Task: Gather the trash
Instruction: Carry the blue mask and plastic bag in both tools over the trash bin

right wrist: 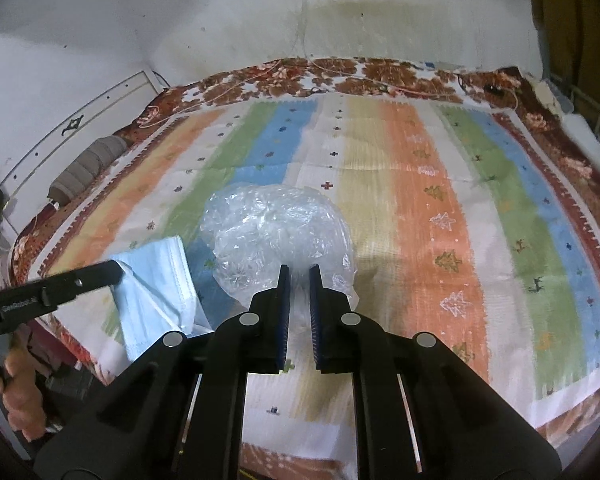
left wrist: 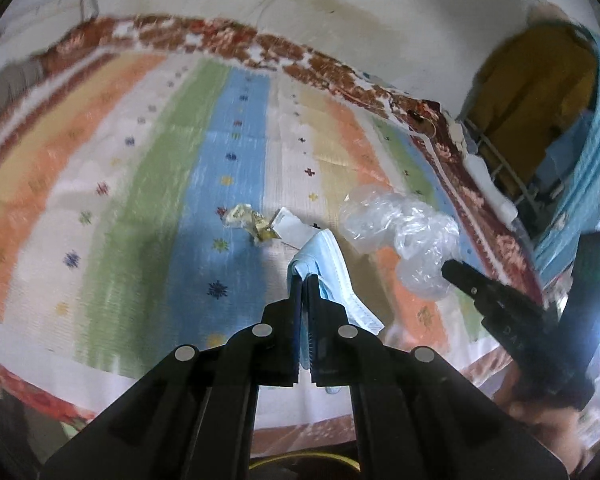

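Note:
My left gripper (left wrist: 305,278) is shut on a light blue face mask (left wrist: 332,268) and holds it above the striped mat (left wrist: 140,200). The mask also shows in the right wrist view (right wrist: 156,284), beside the left gripper (right wrist: 114,274). My right gripper (right wrist: 299,270) is shut on the edge of a clear plastic bag (right wrist: 276,228), which hangs crumpled in front of it. The bag (left wrist: 404,232) and the right gripper (left wrist: 450,268) also show in the left wrist view. A crumpled yellowish wrapper (left wrist: 248,222) and a white paper scrap (left wrist: 290,226) lie on the mat beyond the mask.
The mat lies on a red-brown floral carpet (right wrist: 380,74) by a stained white wall (right wrist: 220,20). A grey rolled cushion (right wrist: 88,170) lies at the far left. A metal rack (left wrist: 500,160) and a blue cloth (left wrist: 592,184) stand at the right.

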Tool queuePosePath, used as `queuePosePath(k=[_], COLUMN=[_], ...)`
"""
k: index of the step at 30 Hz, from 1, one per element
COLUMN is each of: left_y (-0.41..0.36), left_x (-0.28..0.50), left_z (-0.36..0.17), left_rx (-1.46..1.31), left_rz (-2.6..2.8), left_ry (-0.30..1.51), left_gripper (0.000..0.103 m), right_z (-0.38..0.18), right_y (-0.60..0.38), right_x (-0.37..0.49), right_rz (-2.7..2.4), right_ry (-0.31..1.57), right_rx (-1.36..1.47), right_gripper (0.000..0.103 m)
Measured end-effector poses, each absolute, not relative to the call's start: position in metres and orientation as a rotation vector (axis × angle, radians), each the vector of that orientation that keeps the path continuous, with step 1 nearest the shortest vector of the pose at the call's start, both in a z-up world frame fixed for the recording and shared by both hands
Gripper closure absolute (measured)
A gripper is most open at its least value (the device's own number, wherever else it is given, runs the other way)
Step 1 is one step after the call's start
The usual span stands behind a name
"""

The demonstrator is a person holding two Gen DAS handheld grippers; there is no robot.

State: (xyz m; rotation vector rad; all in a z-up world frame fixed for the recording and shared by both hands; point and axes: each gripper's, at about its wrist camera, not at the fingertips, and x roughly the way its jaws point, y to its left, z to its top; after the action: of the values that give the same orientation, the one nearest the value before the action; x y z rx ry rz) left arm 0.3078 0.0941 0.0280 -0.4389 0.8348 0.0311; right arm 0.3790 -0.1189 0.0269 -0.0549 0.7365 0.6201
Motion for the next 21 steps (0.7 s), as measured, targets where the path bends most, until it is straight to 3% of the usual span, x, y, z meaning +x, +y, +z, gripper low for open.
queuePosePath(k=[21], left_y=[0.088], left_x=[0.219], left_z=[0.070], left_rx=[-0.426], left_rz=[0.072], left_ry=[0.700], left_gripper=[0.101], right_z=[0.035], right_y=[-0.140], right_x=[0.298], right_rz=[0.603], right_ry=[0.757], right_rx=[-0.068], right_gripper=[0.095])
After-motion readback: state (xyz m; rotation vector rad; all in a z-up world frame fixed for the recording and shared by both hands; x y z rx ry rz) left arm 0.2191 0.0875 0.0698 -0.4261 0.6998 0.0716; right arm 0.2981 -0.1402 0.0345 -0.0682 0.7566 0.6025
